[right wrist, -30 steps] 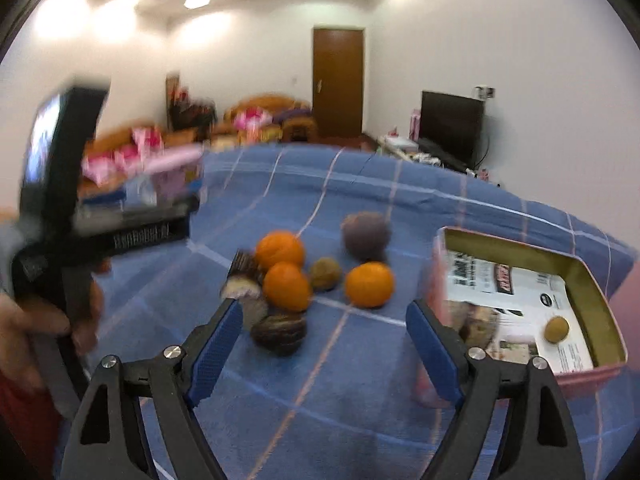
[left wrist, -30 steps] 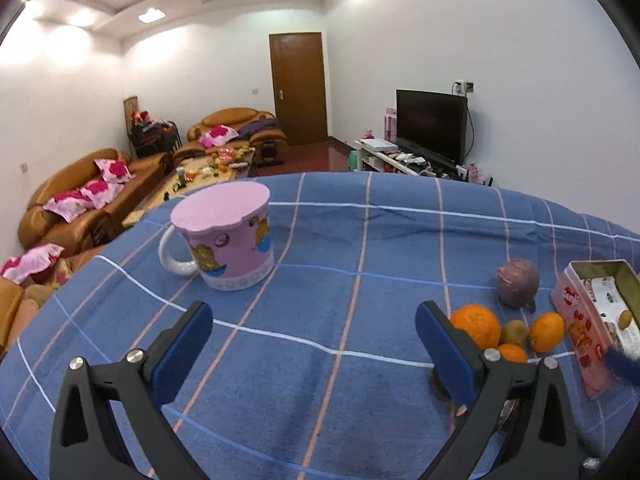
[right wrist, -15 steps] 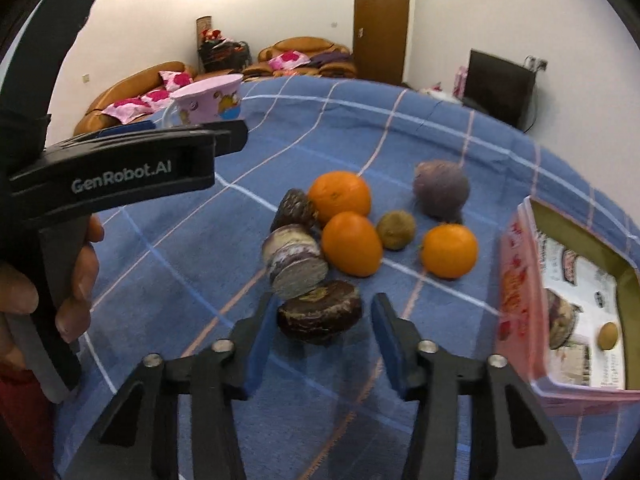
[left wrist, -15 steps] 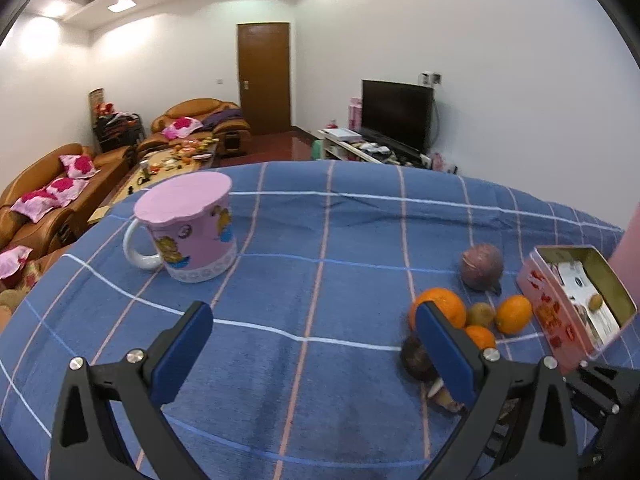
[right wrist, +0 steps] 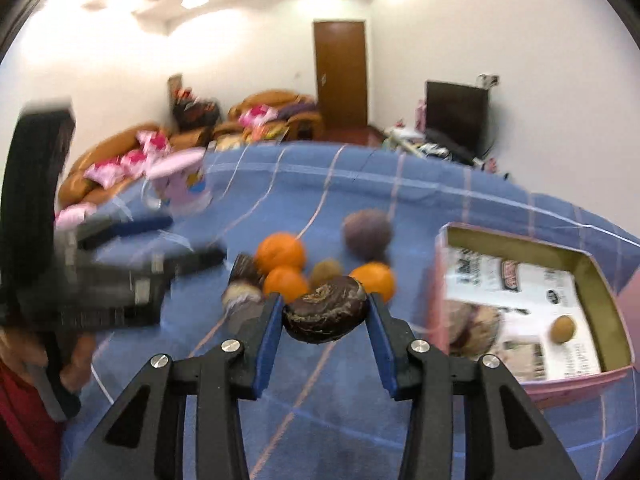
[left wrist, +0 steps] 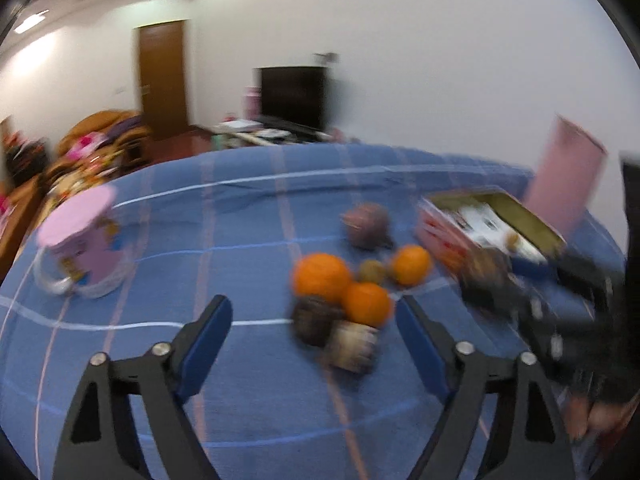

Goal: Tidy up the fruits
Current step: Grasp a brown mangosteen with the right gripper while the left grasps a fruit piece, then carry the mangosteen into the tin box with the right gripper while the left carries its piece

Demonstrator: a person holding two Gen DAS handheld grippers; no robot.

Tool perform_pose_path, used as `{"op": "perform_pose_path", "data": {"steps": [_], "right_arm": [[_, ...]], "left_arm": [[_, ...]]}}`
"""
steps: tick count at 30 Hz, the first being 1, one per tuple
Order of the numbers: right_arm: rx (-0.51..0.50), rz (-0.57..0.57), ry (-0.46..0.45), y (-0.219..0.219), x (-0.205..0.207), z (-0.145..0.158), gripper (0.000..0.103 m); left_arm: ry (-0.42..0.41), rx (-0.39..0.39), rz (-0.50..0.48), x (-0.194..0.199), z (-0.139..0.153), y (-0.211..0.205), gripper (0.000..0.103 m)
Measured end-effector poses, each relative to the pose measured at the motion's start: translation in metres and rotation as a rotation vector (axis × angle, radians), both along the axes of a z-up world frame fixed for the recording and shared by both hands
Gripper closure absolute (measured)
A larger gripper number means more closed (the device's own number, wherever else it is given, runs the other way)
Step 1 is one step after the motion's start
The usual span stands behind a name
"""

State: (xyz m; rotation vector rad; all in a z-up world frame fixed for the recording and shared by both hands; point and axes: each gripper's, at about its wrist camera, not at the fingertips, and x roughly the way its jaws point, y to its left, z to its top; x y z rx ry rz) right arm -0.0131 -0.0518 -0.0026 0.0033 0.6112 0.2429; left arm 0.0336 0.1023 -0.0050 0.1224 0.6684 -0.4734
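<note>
The right tongs [right wrist: 322, 320] are pinching a dark brown fruit [right wrist: 325, 309] between blue pads, holding it above the blue checked tabletop [right wrist: 280, 184]. The left tongs [left wrist: 314, 332] are hanging spread wide over the fruit pile, gripping nothing. Beyond them three oranges [right wrist: 280, 252], a small brown-green fruit [right wrist: 326, 272] and a purple fruit [right wrist: 367, 232] are sitting clustered, with the open pink tin [right wrist: 600, 280] just beside them holding one small fruit [right wrist: 563, 329]. A pink mug [left wrist: 82, 248] is standing well apart. Sofas [right wrist: 276, 112], a door [right wrist: 340, 72] and a television [right wrist: 456, 120] are lining the room. The left view is blurring heavily.
</note>
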Motion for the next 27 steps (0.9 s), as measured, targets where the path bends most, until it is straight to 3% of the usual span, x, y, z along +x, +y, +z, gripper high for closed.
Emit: {"op": "perform_pose_path", "data": {"steps": [3,5,7,9,13,17,19,21,24,27], "right_arm": [[0.022,-0.032,-0.025,-0.011,-0.004,0.008,0.059],[0.039,-0.046,-0.021,-0.018,-0.004,0.009,0.059],[0.049,-0.052,-0.014,-0.019,-0.002,0.01,0.059],[0.061,-0.053,-0.007,-0.021,-0.002,0.01,0.059],[0.072,-0.053,-0.001,-0.023,-0.002,0.011,0.059],[0.074,-0.052,-0.001,-0.022,-0.001,0.011,0.059],[0.076,-0.055,0.0,-0.022,-0.001,0.011,0.059],[0.081,-0.057,0.003,-0.023,0.0,0.01,0.059],[0.076,-0.066,0.002,-0.023,0.0,0.008,0.059],[0.075,-0.068,-0.011,-0.023,-0.001,0.008,0.059]], "left_arm": [[-0.011,0.079,-0.079,-0.008,-0.007,-0.021,0.025],[0.018,0.09,-0.086,-0.007,-0.012,-0.025,0.031],[0.06,0.087,-0.069,0.0,-0.017,-0.024,0.049],[0.103,0.085,-0.047,0.007,-0.024,-0.023,0.054],[0.15,0.104,-0.037,0.013,-0.035,-0.027,0.054],[0.231,0.009,-0.017,0.025,-0.041,-0.018,0.052],[0.232,0.0,-0.018,0.023,-0.041,-0.017,0.055],[0.225,0.003,-0.041,0.019,-0.04,-0.02,0.066],[0.192,0.004,-0.046,0.014,-0.035,-0.02,0.066],[0.118,-0.042,-0.054,0.008,-0.023,-0.014,0.066]]}}
